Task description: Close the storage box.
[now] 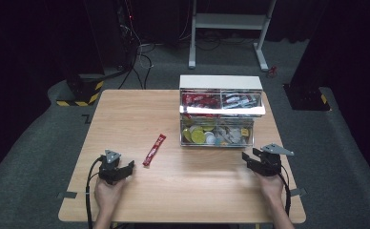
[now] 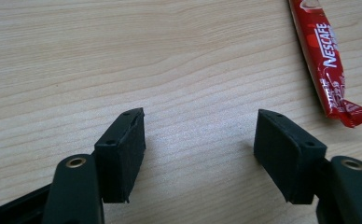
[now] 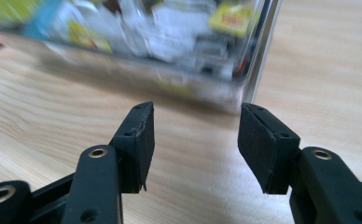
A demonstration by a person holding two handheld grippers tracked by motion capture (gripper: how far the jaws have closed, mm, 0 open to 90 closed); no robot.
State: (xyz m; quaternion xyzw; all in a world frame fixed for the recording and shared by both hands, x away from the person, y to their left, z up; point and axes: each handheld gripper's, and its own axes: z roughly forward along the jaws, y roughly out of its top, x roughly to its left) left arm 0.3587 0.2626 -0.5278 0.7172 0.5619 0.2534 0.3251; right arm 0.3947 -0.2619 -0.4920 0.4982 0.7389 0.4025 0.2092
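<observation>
Red Nescafe sachet [image 1: 154, 150] lies flat on the wooden table [image 1: 183, 191], slanted, approx. mid-table toward the left, well apart from the clear organizer box [image 1: 220, 110] at the far centre-right. Left gripper [image 1: 126, 168] sits low at the near-left of the table, held in the person's left hand [image 1: 107, 193]; its tips point toward the sachet's near end, close by but not touching. In the left gripper view the 2 jaws stand apart with bare wood between them – nothing gripped – and the sachet [image 2: 326, 60] lies off to the upper right, its crimped end just beyond the right-hand jaw. Right gripper [image 1: 248, 160] is at the near-right, in front of the box's right end, held by the right hand [image 1: 272, 187]. In the right gripper view its jaws show a gap with only tabletop between, no contact w/ anything; the box's lower compartment [image 3: 160, 42] sits just ahead – blurred, packed w/ mixed small packets in yellow, white and blue. In the high view the box has 2 tiers: red and dark sachets in the upper trays, round yellow-green and white pods below.
</observation>
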